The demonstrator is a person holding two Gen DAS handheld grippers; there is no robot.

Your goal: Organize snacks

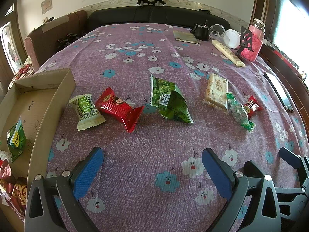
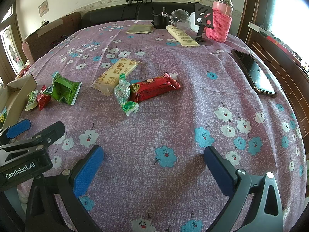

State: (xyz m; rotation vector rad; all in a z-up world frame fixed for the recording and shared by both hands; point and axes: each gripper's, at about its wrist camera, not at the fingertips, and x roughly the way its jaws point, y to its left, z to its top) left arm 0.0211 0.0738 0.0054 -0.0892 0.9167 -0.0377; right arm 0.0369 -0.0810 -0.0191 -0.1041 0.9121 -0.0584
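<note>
Several snack packets lie on the purple flowered cloth. In the left wrist view: a pale green-and-cream packet (image 1: 87,112), a red packet (image 1: 120,109), a green bag (image 1: 170,101), a beige biscuit pack (image 1: 216,91), a clear green-ended sweet (image 1: 239,113) and a small red packet (image 1: 252,106). A cardboard box (image 1: 50,104) at the left holds several snacks. My left gripper (image 1: 152,164) is open and empty, short of the packets. In the right wrist view my right gripper (image 2: 153,164) is open and empty; the red bar (image 2: 154,88), sweet (image 2: 122,92) and biscuit pack (image 2: 115,73) lie ahead.
A phone (image 2: 253,71) lies at the right edge. At the back stand a pink-sleeved flask (image 2: 220,23), a black phone stand (image 2: 202,25), a cream tube (image 2: 182,35), clear cups (image 2: 180,18), a black pot (image 2: 161,21) and a folded olive pouch (image 2: 140,29). A sofa stands behind.
</note>
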